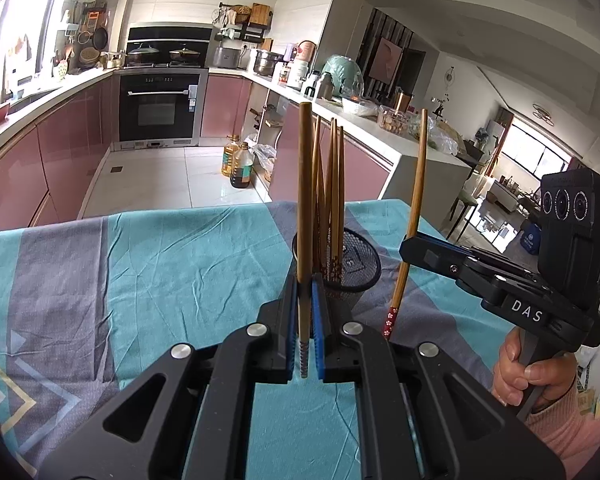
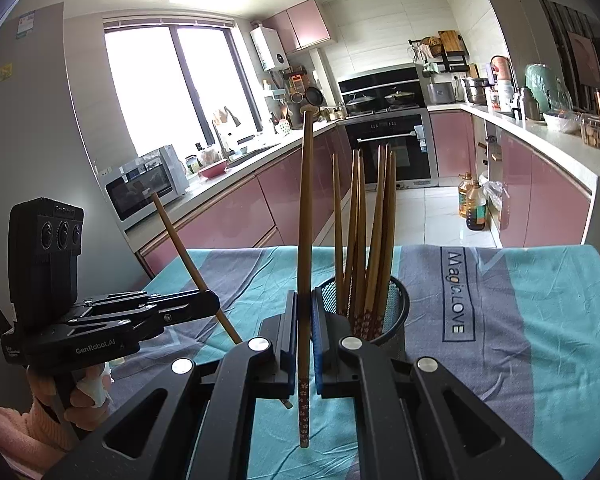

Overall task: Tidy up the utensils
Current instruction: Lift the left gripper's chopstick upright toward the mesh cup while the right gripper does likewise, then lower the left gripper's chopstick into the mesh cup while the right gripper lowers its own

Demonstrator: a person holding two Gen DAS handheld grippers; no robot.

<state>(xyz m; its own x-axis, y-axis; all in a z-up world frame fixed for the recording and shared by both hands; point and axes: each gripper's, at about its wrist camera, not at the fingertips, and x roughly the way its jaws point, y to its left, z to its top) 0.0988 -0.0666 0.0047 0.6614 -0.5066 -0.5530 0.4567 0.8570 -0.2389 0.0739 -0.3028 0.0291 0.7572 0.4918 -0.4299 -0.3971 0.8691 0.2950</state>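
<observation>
One chopstick [image 1: 305, 216] per claw [image 1: 305, 344], beside mesh holder [image 1: 360, 268]

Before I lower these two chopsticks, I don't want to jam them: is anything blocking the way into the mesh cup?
Only the chopsticks already standing in the mesh cup. They fan across most of its mouth, so the chopstick in the left gripper and the one in the right gripper must slip into the gaps. Nothing else visible stands between.
</observation>
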